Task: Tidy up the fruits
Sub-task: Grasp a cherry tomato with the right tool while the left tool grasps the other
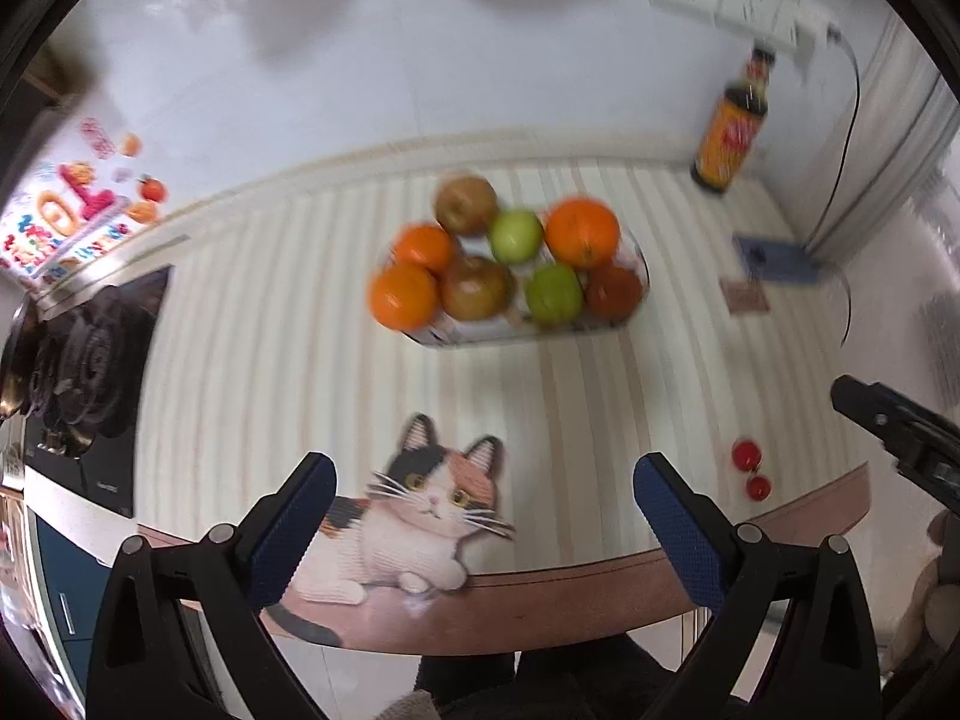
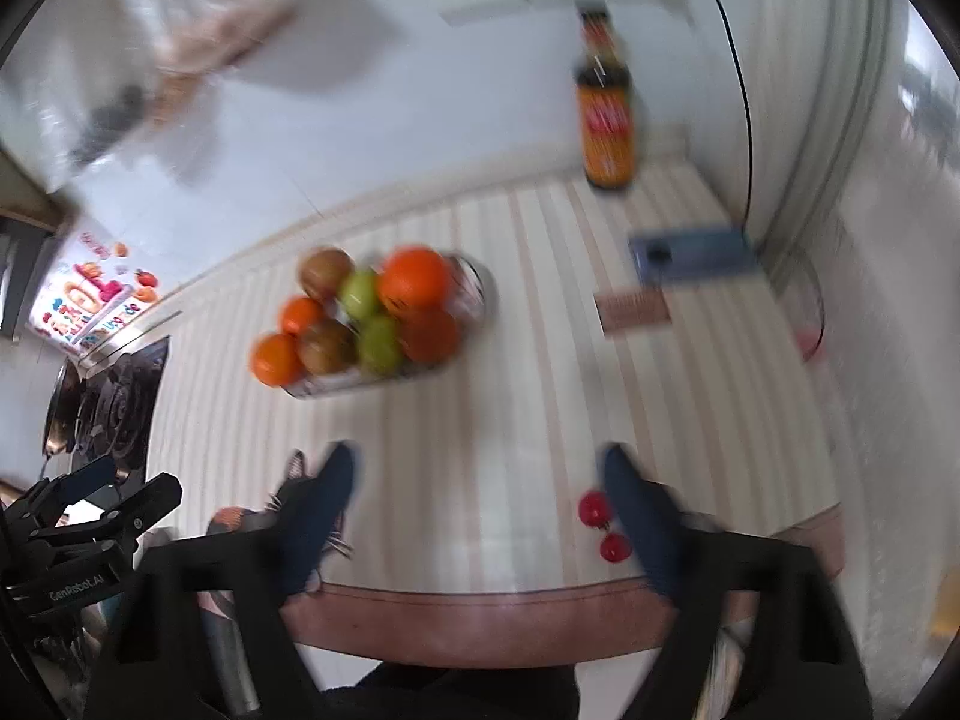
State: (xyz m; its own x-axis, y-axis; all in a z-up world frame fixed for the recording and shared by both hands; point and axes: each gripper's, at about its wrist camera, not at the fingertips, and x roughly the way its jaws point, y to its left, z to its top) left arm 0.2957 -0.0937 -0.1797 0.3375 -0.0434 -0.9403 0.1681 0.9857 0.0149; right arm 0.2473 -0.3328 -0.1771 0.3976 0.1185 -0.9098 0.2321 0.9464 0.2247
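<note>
A clear glass dish (image 1: pixel 639 264) in the middle of the striped tablecloth holds oranges (image 1: pixel 582 232), green apples (image 1: pixel 514 235) and brownish fruits (image 1: pixel 467 204); it also shows in the right wrist view (image 2: pixel 480 288). Two small red tomatoes (image 1: pixel 747 456) lie near the table's front right edge, also seen in the right wrist view (image 2: pixel 594 507). My left gripper (image 1: pixel 486 480) is open and empty above the cat picture (image 1: pixel 432 498). My right gripper (image 2: pixel 480 474) is open and empty, its right finger beside the tomatoes.
A dark sauce bottle (image 1: pixel 729 132) stands at the back right near a power strip (image 1: pixel 744 6) and cable. A blue phone (image 1: pixel 774 258) and a small card (image 1: pixel 744 297) lie right of the dish. A gas stove (image 1: pixel 90 360) is at the left.
</note>
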